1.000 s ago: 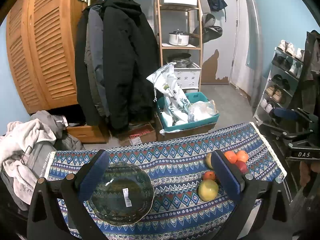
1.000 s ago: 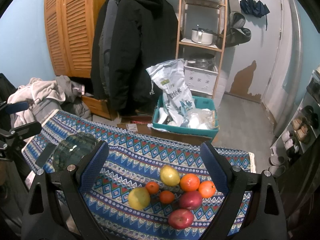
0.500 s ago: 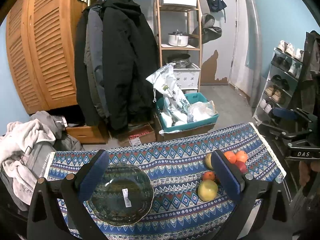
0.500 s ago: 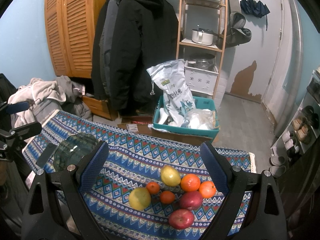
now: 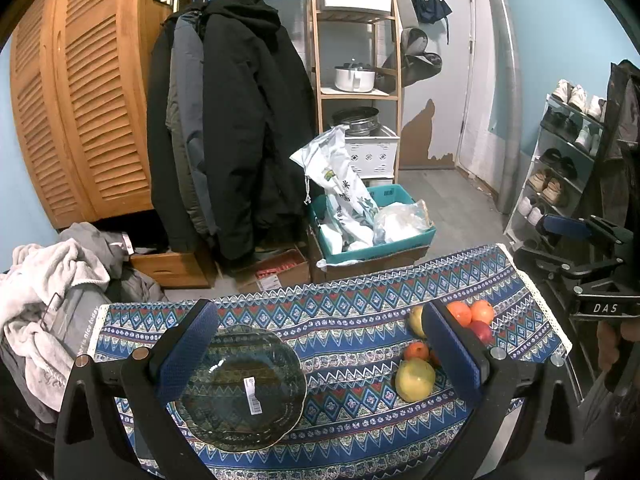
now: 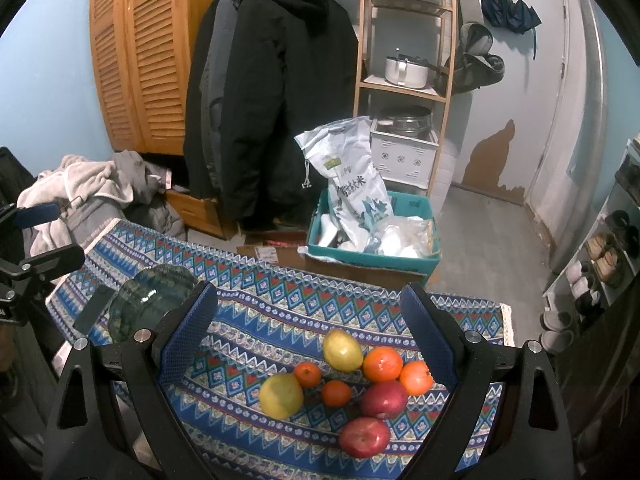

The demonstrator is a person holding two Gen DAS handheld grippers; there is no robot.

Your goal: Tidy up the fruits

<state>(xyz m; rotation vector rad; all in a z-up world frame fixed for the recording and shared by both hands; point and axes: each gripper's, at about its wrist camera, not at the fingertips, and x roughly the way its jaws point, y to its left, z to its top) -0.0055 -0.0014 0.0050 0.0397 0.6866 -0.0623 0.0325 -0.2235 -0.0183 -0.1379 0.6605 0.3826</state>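
Note:
A dark glass plate (image 5: 240, 404) with a white sticker lies on the patterned blue tablecloth (image 5: 340, 320), under my open left gripper (image 5: 320, 344). Several fruits cluster at the cloth's right end: a yellow fruit (image 6: 281, 395), a second yellow fruit (image 6: 342, 350), two small tangerines (image 6: 307, 374), two oranges (image 6: 383, 364), two red apples (image 6: 365, 437). My right gripper (image 6: 308, 332) hovers open above this cluster, holding nothing. The plate (image 6: 154, 300) sits at the left in the right wrist view. In the left wrist view the nearest yellow fruit (image 5: 415, 378) lies beside the right finger.
Beyond the table stand a teal crate (image 6: 376, 256) with a rice bag, hanging black coats (image 5: 240, 132), a wooden shelf (image 5: 356, 92) and a louvred wardrobe. Laundry (image 5: 44, 284) is heaped at the left, a shoe rack (image 5: 560, 168) at the right. A dark phone (image 6: 94, 314) lies by the plate.
Both views have shifted only slightly; the fruits and plate have not moved and both grippers stay open.

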